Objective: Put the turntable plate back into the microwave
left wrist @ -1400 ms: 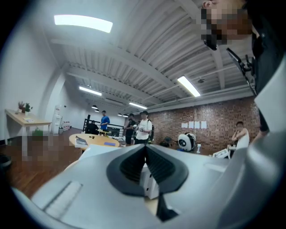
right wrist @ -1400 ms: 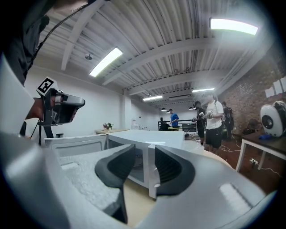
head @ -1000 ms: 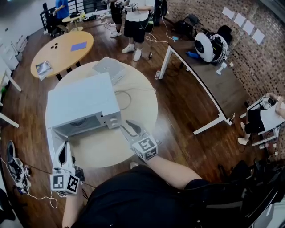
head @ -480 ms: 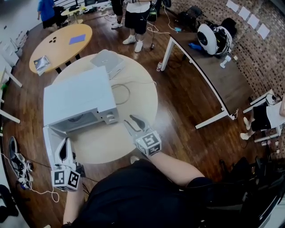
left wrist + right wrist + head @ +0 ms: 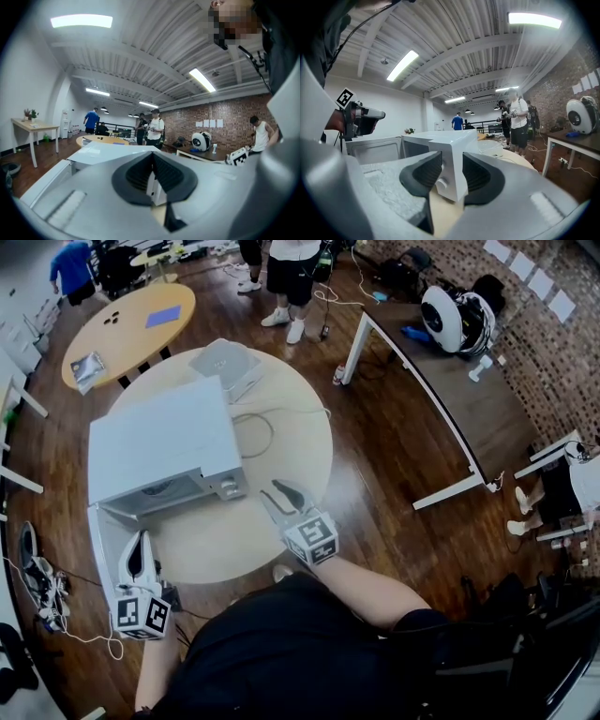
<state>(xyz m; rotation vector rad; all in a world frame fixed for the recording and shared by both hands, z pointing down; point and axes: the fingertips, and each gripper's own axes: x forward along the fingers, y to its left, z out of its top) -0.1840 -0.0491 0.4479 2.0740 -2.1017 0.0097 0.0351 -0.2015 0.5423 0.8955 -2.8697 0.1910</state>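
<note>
Head view: the left gripper (image 5: pixel 140 545), jaws pressed together and empty, sits beside the open door (image 5: pixel 101 538) at the near-left edge of the desk (image 5: pixel 281 442). The microwave (image 5: pixel 159 442) stands left of centre; a round shape in its cavity is probably the turntable plate (image 5: pixel 167 490). The right gripper (image 5: pixel 278 495), jaws spread and empty, faces the microwave's near-right corner. Placement looks done; 1 step likely remains: swinging the door shut.

Bare tabletop (image 5: pixel 234 545) before open microwave (image 5: pixel 159 446)
</note>
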